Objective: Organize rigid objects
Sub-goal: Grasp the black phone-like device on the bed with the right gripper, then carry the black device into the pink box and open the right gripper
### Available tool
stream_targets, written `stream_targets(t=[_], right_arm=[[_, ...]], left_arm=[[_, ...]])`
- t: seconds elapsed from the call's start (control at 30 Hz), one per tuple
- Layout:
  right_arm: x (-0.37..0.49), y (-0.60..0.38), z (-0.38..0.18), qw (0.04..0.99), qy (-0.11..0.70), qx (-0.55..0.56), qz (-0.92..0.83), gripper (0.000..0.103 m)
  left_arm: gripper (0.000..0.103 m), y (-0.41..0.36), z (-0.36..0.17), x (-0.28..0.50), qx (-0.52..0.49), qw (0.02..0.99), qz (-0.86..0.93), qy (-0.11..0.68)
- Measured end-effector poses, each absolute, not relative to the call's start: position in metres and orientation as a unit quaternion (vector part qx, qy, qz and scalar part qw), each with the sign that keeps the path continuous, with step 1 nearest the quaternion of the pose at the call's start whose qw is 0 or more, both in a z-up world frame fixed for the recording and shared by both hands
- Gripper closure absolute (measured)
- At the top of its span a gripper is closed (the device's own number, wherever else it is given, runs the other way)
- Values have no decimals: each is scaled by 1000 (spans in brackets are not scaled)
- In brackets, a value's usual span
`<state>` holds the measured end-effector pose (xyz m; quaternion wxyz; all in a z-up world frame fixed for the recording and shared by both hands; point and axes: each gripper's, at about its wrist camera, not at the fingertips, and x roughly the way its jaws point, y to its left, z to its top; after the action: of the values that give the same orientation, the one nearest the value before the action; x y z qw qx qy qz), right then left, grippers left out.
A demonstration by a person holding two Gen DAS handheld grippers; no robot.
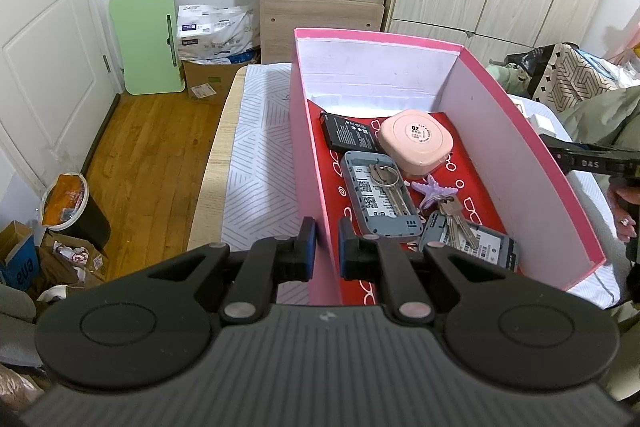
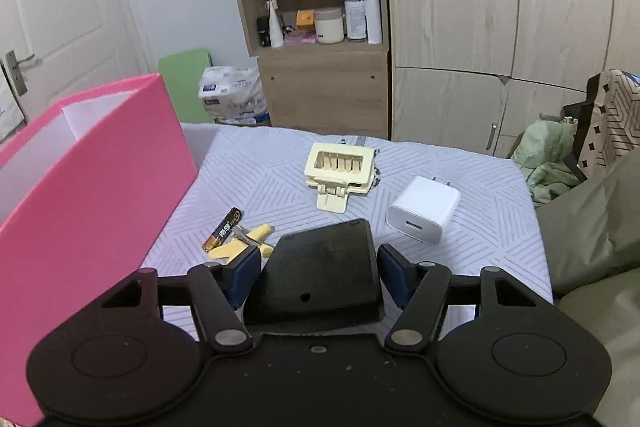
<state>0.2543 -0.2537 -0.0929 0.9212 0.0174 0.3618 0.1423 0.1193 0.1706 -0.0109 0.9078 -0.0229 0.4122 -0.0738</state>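
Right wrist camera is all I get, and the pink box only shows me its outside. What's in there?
Observer: The pink box holds a pink rounded case, a black battery and a grey device with a key ring lying on it.
Child: Is anything holding the box?
Observer: Yes. The left claw is shut on the box's left wall, with one pad inside and one outside.
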Motion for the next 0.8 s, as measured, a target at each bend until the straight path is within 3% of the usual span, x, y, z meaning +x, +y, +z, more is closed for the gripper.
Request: stream_targets(t=[0.8], right_arm=[[229, -284, -89, 900, 379, 125, 176, 35]], left_arm=[[94, 169, -11, 120, -23, 907, -71, 414]])
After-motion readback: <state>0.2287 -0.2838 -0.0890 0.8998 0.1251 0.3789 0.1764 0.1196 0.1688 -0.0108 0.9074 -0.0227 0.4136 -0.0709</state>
